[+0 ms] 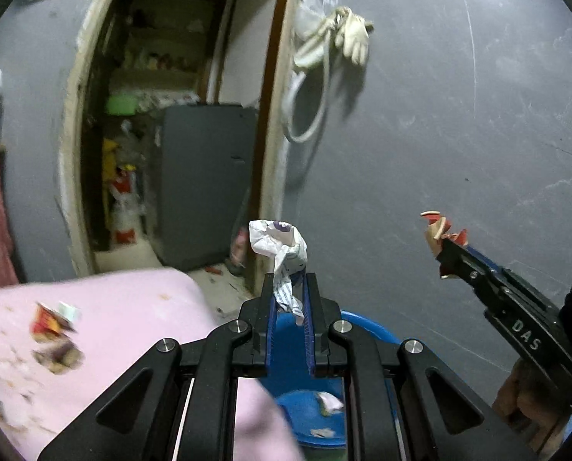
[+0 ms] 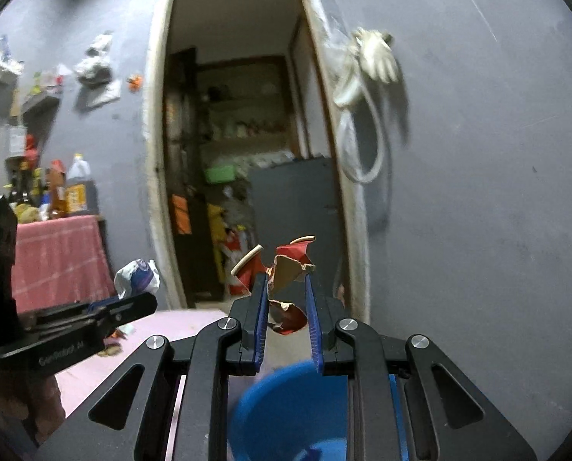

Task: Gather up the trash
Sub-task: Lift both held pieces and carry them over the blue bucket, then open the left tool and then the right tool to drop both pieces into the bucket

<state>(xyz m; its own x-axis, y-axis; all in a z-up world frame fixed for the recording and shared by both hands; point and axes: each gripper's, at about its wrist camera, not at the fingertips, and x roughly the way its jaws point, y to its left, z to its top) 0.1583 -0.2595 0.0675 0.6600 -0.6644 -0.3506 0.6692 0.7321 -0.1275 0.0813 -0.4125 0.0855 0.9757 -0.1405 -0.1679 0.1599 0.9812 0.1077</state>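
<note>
My left gripper [image 1: 289, 282] is shut on a crumpled white wrapper with purple print [image 1: 280, 246], which sticks up past the fingertips. The same wrapper [image 2: 138, 274] and left gripper [image 2: 128, 303] show at the left of the right wrist view. My right gripper [image 2: 286, 282] is shut on a torn red and brown paper cup [image 2: 286, 269]; it appears at the right of the left wrist view as the right gripper [image 1: 449, 253] with the cup [image 1: 437, 228]. A blue bucket [image 1: 366, 326] sits below both grippers, with scraps inside. The bucket [image 2: 286, 403] fills the lower right wrist view.
A pink-covered surface [image 1: 124, 307] at the lower left carries more wrappers [image 1: 52, 322]. Ahead is a grey wall [image 1: 458, 134] with hanging gloves [image 1: 347, 34] and an open doorway [image 1: 178, 115] into a cluttered room. A table with a red cloth [image 2: 55, 253] and bottles stands left.
</note>
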